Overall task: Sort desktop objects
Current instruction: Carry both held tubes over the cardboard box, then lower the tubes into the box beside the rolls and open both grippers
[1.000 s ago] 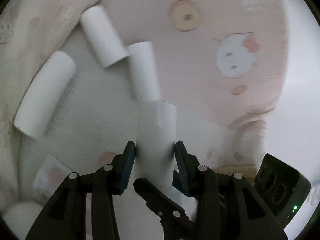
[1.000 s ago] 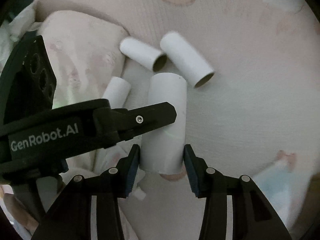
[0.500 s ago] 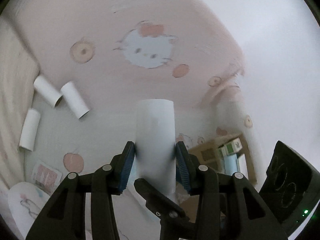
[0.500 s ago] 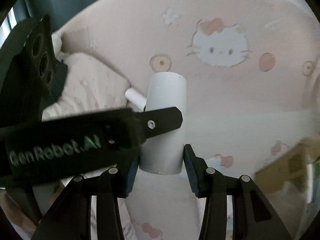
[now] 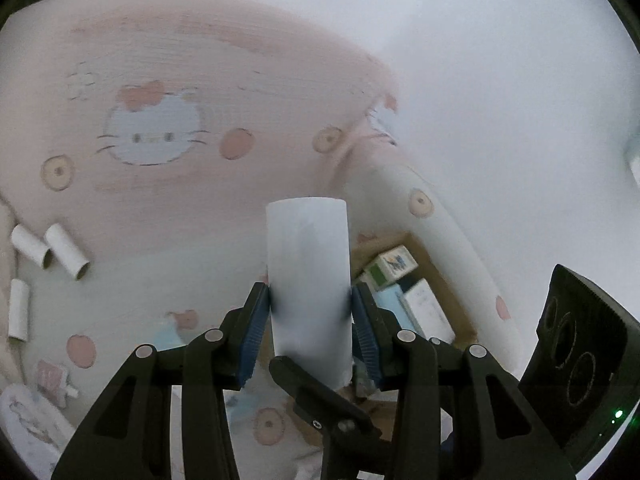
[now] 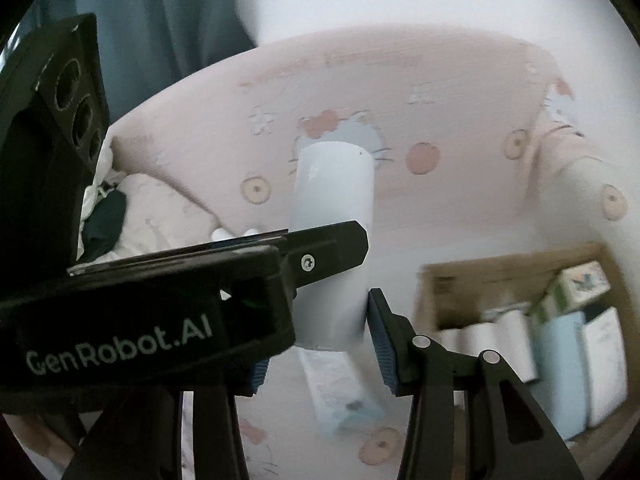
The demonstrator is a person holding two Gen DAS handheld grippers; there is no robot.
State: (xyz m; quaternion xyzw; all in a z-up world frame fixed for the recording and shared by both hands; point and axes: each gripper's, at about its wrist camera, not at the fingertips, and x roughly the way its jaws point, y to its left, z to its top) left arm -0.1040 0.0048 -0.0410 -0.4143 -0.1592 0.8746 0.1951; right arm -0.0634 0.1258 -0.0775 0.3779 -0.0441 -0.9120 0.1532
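The left tool (image 5: 310, 320) is squeezing a white paper tube (image 5: 308, 280) between its two blue pads (image 5: 252, 332). The tube is standing straight up in the grip, and it is hanging in the air above the pink cat blanket (image 5: 240, 92).

The right tool (image 6: 320, 344) is also around a white tube (image 6: 332, 240). Its right pad (image 6: 380, 344) is sitting very near the tube's side, or just touching it. Its left pad is mostly hiding behind the other black tool body, so I cannot tell if this grip is tight.

The cardboard box (image 5: 440, 280) is the thing to look from. In the left wrist view it is sitting just behind and to the right of the held tube. Small packs (image 5: 394, 264) are lying inside it. In the right wrist view the box (image 6: 432, 280) is showing white rolls (image 6: 500, 336) and packs (image 6: 576, 284) side by side, to the right of the held tube.

Far to the left of the box, three more white tubes (image 5: 66, 252) are lying flat on the blanket. Two are lying close together, side by side, and one (image 5: 18, 308) is lying a little apart, nearer the camera.

A long pale packet (image 6: 340, 388) is lying on the blanket to the left of the box, under the right tool.
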